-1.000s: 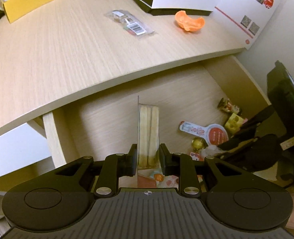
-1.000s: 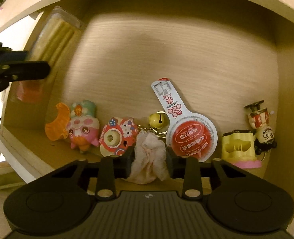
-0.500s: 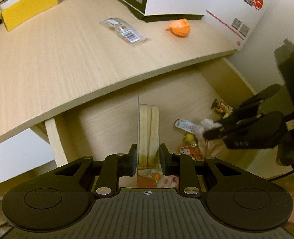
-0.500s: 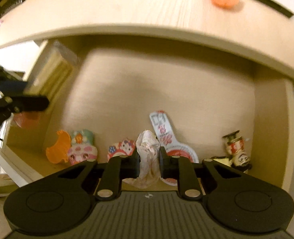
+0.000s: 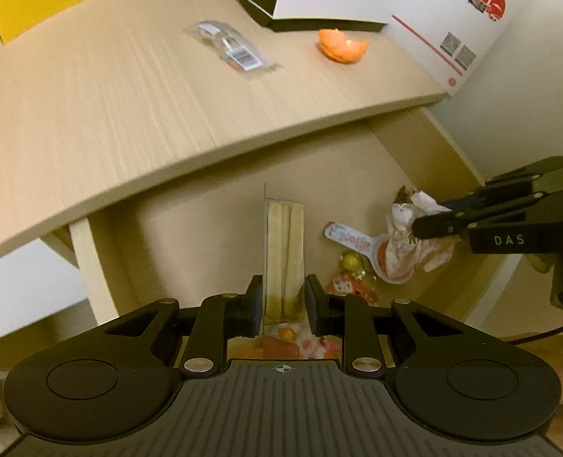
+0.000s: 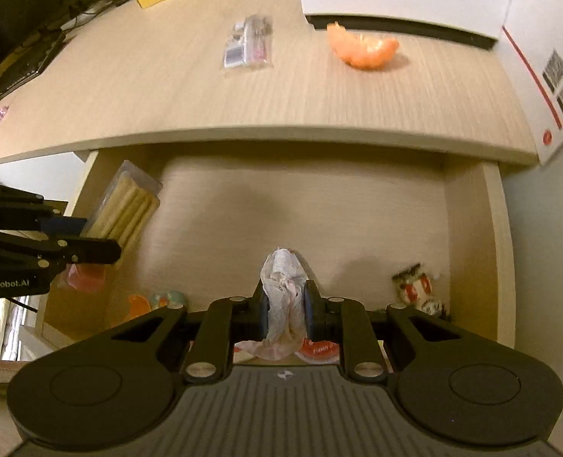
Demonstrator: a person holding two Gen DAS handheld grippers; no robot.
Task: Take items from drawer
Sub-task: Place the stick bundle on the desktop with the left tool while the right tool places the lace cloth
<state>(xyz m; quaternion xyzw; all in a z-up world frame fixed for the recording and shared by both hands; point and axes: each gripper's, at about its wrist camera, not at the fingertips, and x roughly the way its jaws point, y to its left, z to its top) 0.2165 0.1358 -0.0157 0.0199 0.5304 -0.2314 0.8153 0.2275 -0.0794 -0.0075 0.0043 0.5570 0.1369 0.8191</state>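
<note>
Two black handheld grippers each hold an item above an open pale wooden drawer (image 6: pixel 468 236).

Since a second ago the right gripper (image 6: pixel 284 304) has lifted its crumpled white tissue-like bundle (image 6: pixel 283 297) off the drawer floor, jaws clenched on it. The left gripper (image 5: pixel 283 301) grasps a clear plastic pack of pale yellow sticks (image 5: pixel 284 247), as before. Only the right view shows a small red-and-white figurine (image 6: pixel 415 291) in the drawer; only the left view shows a gold bell (image 5: pixel 351 261) beside a spoon-shaped red-and-white tag (image 5: pixel 361 247). On the wood-grain desk (image 5: pixel 110 95) lies orange peel (image 5: pixel 342 43).
</note>
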